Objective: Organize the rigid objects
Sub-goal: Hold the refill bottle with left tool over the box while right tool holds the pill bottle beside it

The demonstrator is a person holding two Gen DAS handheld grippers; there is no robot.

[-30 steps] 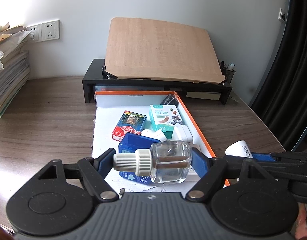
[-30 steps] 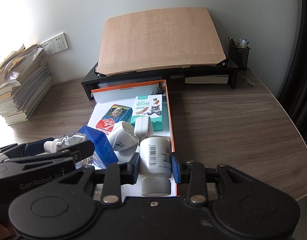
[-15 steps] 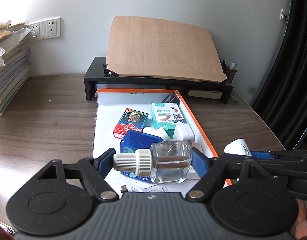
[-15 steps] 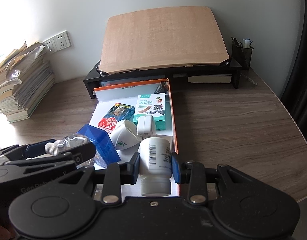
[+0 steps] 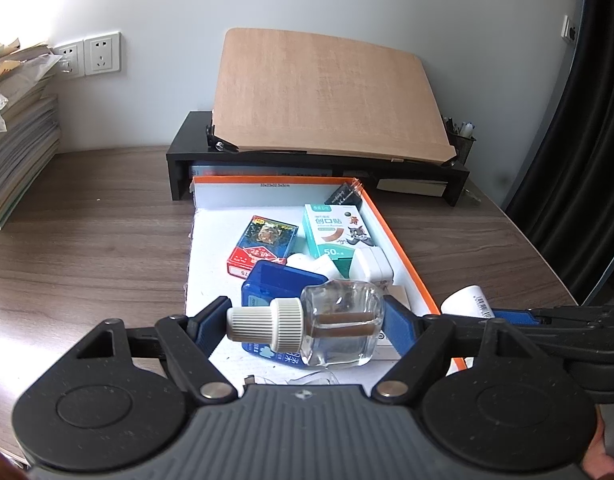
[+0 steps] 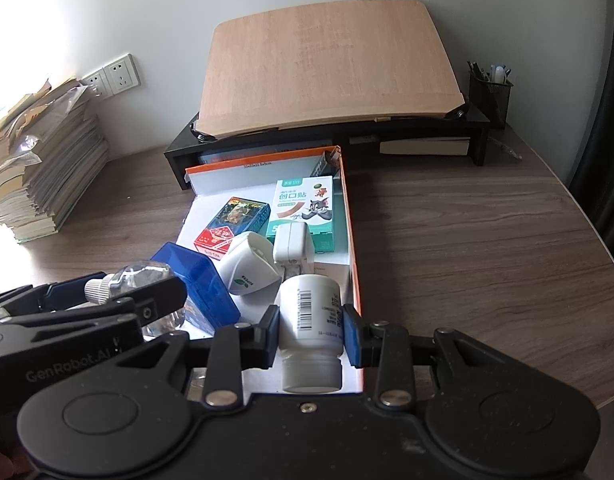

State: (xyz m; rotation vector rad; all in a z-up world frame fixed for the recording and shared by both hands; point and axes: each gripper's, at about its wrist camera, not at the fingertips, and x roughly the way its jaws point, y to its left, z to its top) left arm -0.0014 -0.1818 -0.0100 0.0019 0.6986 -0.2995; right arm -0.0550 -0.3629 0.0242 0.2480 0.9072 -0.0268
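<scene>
Rigid objects sit in and over an orange-rimmed white tray [image 5: 391, 236] on a dark wood-grain desk [image 6: 467, 248]; we go big to small. We see a pale grey wall [image 5: 307, 0] behind the desk, with a black curtain [image 5: 587, 160] at the right edge. On the desk against the wall stands a black monitor riser [image 6: 179, 156] with a tilted brown board [image 6: 327, 68] resting on it. We note a tall stack of papers [image 6: 39, 184] at the left, white wall sockets [image 5: 89, 58] above it, and a black mesh pen cup [image 6: 489, 98] at the riser's right end.

In the tray we see a teal plaster box [image 6: 307, 208], a red and blue card box [image 6: 231, 226], a blue plastic case [image 6: 199, 280], a white rounded dispenser [image 6: 249, 268] and a white charger plug [image 6: 293, 246], packed close together near the tray's right side.

Our left gripper [image 5: 307, 318] pinches a clear glass bottle [image 5: 339, 320] with a ribbed white cap, lying sideways between the pads, over the tray's near end. Our right gripper [image 6: 310, 332] is clamped on a white pill bottle [image 6: 311, 316] with a barcode, cap toward the camera, just inside the tray's right rim.
</scene>
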